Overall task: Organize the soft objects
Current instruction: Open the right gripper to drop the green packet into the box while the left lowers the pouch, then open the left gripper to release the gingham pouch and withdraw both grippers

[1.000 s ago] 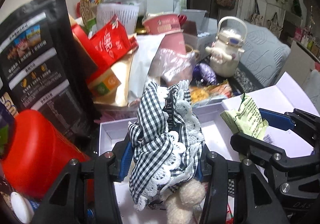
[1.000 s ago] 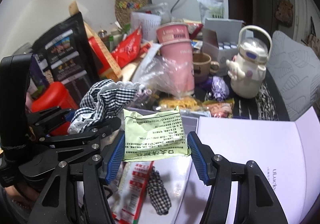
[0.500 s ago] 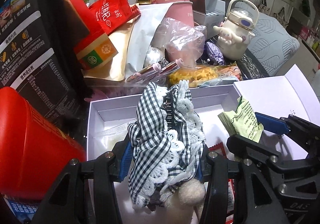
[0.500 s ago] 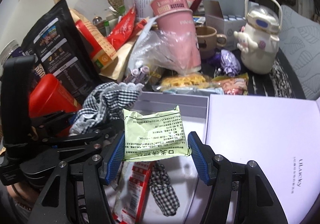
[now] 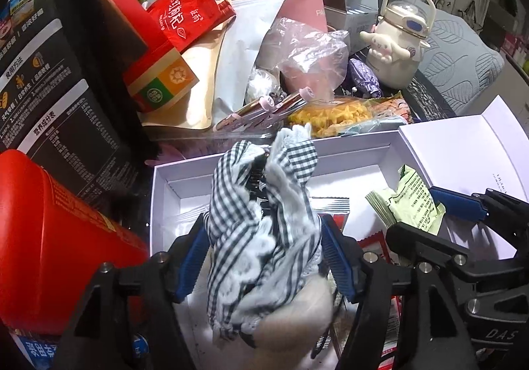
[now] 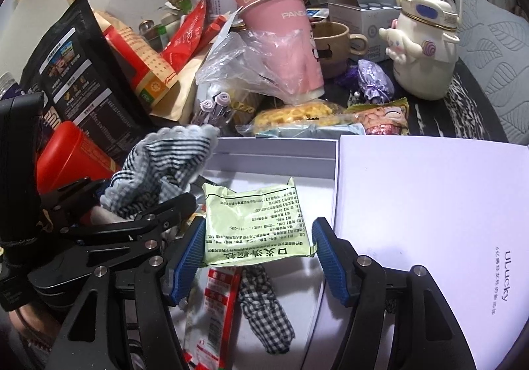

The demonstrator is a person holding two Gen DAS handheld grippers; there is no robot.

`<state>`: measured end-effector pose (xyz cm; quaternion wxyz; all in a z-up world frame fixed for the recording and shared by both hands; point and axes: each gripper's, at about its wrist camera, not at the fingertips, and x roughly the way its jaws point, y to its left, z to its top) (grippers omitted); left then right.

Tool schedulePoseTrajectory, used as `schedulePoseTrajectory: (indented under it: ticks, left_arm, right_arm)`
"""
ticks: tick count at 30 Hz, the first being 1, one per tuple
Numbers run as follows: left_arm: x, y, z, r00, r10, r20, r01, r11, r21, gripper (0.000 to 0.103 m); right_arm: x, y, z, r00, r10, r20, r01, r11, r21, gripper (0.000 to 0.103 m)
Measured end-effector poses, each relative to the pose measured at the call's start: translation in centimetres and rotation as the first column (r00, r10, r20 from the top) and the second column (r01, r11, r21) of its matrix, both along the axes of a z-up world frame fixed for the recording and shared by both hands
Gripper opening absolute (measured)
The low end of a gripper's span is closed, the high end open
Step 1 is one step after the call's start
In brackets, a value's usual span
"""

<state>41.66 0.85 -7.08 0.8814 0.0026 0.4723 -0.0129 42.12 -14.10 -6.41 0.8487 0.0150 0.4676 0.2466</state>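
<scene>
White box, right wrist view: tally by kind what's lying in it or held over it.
Checked fabric pieces: 2, one between the left gripper's opening jaws, one lying in the white box
Green packet: 1, gripped by the right gripper
Red sachet: 1, lying in the box
Total: 4

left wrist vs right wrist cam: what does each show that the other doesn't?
Only the left wrist: the fluffy cream pompom under the gingham cloth, which sits between the opening left tongs.

Only the right wrist: the brown mug and a second gingham piece lying in the white box.

Both: the box, the cloth, the green sachet in the opening right tongs, and the cream kettle.
</scene>
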Motion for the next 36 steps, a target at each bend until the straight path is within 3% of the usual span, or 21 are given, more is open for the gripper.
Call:
schedulePoseTrajectory:
  ticks: [3,8,23,29,36]
  left_arm:
    - [-0.2,0.0,0.6,1.0,-0.002,0.013,0.002,1.0,0.0,0.065]
    - [-0.8,-0.2,1.6,0.999,-0.001,0.052,-0.001,0.999,0.045,0.077]
    - [-3.2,0.5,5.2,0.989,-0.028,0.143,0.027,1.0,0.007,0.077]
    - [-5.3,0.8,8.2,0.975,-0.039,0.22,0.043,0.999,-0.014,0.077]
    - [-7.6,0.9,10.6,0.959,-0.05,0.28,0.058,0.998,-0.019,0.077]
  right_arm:
    - [-0.6,0.0,0.9,0.999,0.003,0.034,-0.003,1.0,-0.009,0.07]
    - [-1.0,-0.3,1.8,0.998,-0.005,0.061,0.005,1.0,-0.007,0.072]
    - [-3.2,-1.3,5.5,0.98,-0.04,0.197,0.042,0.999,-0.007,0.072]
    - [-5.1,-1.5,7.9,0.963,-0.029,0.267,0.022,0.999,0.03,0.072]
    - [-7.7,-1.6,10.4,0.929,-0.036,0.369,0.036,0.999,0.006,0.072]
